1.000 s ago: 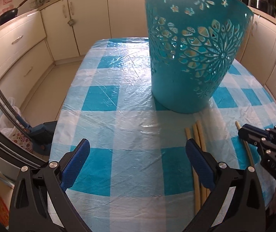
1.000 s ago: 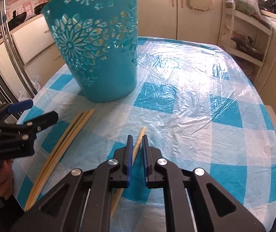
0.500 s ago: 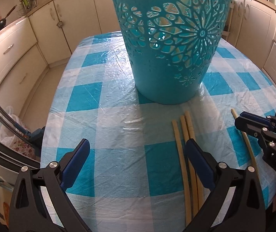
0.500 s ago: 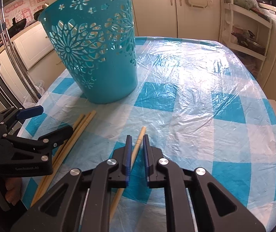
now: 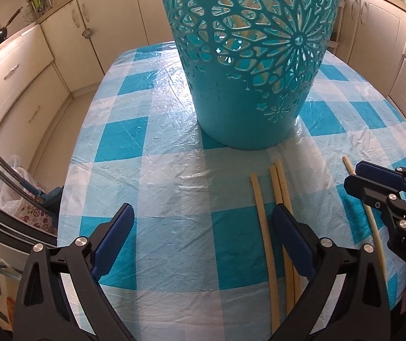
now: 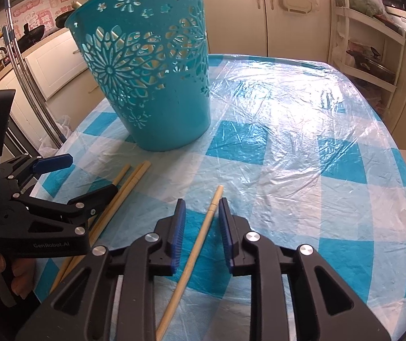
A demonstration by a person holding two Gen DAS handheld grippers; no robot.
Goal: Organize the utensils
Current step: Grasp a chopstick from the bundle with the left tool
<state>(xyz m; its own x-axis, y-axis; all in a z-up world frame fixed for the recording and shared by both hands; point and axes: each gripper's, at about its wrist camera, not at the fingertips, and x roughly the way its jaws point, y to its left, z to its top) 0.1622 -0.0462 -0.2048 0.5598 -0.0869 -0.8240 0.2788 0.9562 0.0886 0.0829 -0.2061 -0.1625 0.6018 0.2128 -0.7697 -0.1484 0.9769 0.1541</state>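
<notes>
Checkered plastic-covered bench (image 6: 274,147): right claw (image 6: 202,221) opening, lone pale wooden chopstick (image 6: 203,227) lies loose between; left claw (image 5: 203,227) wide, empty; teal perforated plastic basket (image 6: 151,65) at 11 o'clock.

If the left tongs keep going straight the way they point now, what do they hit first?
Most likely the checked tablecloth: the left tongs stand wide open, tilted down at bare cloth. The three chopsticks lie at their right finger, and the teal basket stands further on, though depth is unclear.
</notes>
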